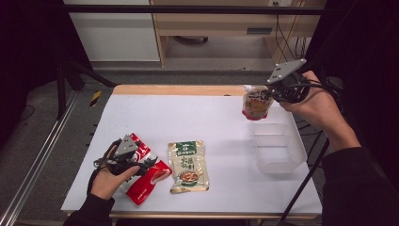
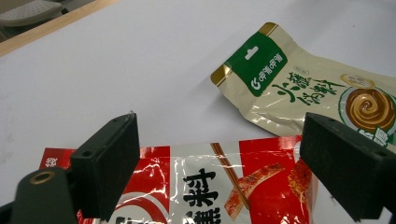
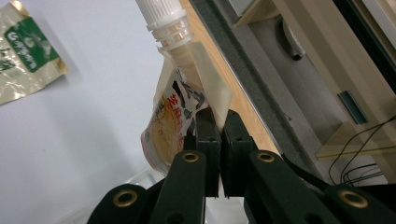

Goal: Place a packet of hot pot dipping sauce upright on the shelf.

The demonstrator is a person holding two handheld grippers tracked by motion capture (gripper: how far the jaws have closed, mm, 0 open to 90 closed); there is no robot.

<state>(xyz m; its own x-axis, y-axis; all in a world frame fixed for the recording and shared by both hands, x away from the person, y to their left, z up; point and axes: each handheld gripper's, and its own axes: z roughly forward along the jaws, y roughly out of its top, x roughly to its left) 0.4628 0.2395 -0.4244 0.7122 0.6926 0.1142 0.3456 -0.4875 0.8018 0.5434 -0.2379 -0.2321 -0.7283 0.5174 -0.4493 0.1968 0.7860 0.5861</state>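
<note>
My right gripper point(image 1: 269, 95) is shut on a spouted pouch point(image 1: 256, 103) with a white cap point(image 3: 161, 16), held in the air above the far right of the table, just beyond a clear plastic bin point(image 1: 278, 148). In the right gripper view its jaws pinch the pouch's upper edge point(image 3: 212, 100). My left gripper point(image 1: 151, 163) is open at the near left, its jaws straddling a red snack bag point(image 2: 205, 186) that lies flat on the table. A beige and green sauce packet point(image 1: 188, 165) lies beside the red bag point(image 1: 147, 176), to its right.
The white table top point(image 1: 188, 113) has a wooden far edge point(image 1: 179, 89). Black frame bars stand at both sides, and a slanted pole point(image 1: 306, 179) crosses the near right corner. A wooden cabinet stands behind the table.
</note>
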